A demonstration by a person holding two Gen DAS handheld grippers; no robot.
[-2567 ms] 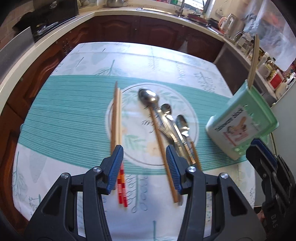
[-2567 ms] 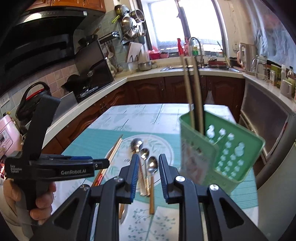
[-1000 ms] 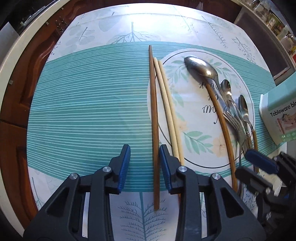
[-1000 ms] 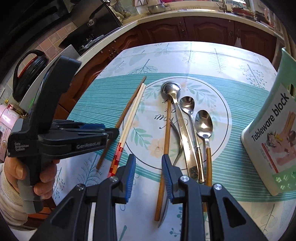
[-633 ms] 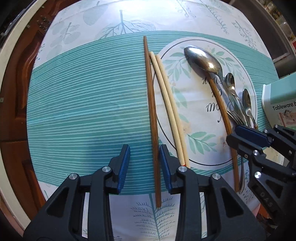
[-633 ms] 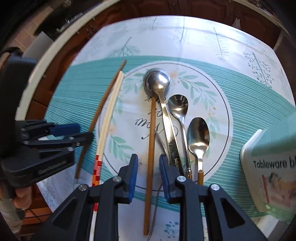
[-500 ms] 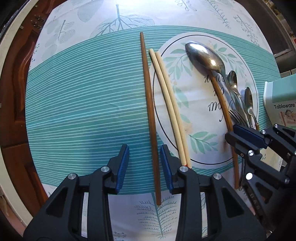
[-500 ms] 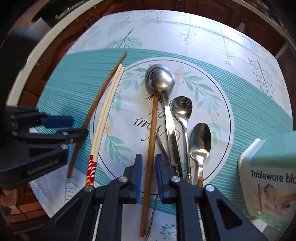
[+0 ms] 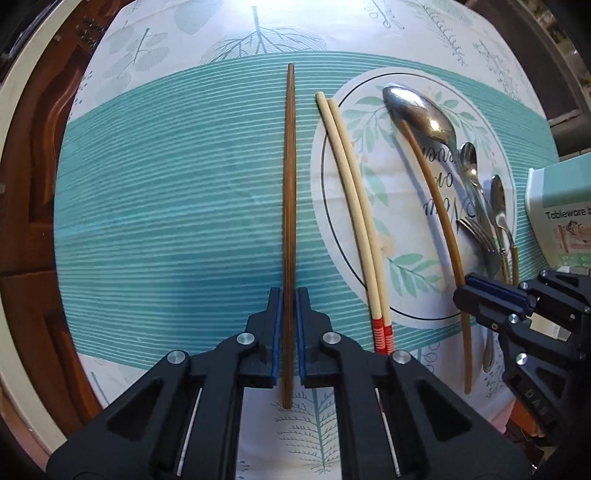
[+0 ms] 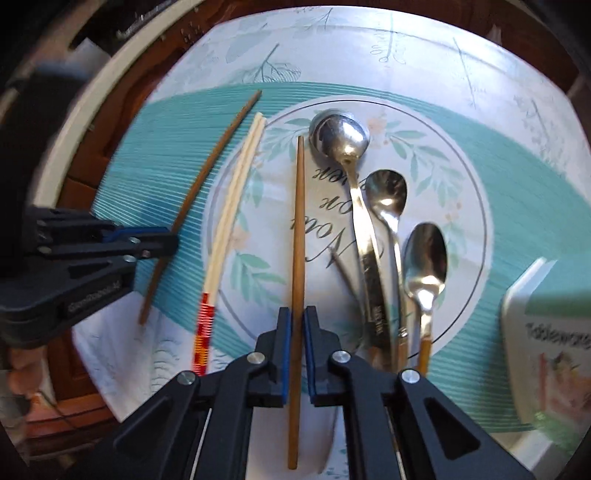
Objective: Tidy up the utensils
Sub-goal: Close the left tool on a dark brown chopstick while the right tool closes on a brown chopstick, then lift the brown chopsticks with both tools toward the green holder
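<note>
My left gripper [image 9: 289, 295] is closing its jaws, and the blue pads press a dark brown chopstick [image 9: 289, 177] that lies on the teal-striped tablecloth [image 9: 166, 192]. My right gripper [image 10: 297, 317] is closing as well, pads tight on a lighter brown chopstick [image 10: 298, 229] over the printed circle. A cream chopstick pair [image 9: 351, 206] with red ends lies between the two. To the right lie a large spoon [image 10: 341, 136], a medium spoon [image 10: 388, 192], a small spoon [image 10: 424, 251] and a fork [image 9: 476, 229]. In the left wrist view the right gripper [image 9: 480, 295] shows at the right edge.
A pale green tableware block [image 9: 561, 206] stands at the right edge of the table [image 9: 258, 22]. Dark wooden cabinets [image 9: 26, 184] and a cream counter edge run along the left. A hand [image 10: 18, 373] holding the left gripper [image 10: 159, 243] shows at the left in the right wrist view.
Both grippers went from open to shut, each on its own brown chopstick. The dark chopstick now sits apart from the cream pair, and the lighter one's tip has come away from the large spoon.
</note>
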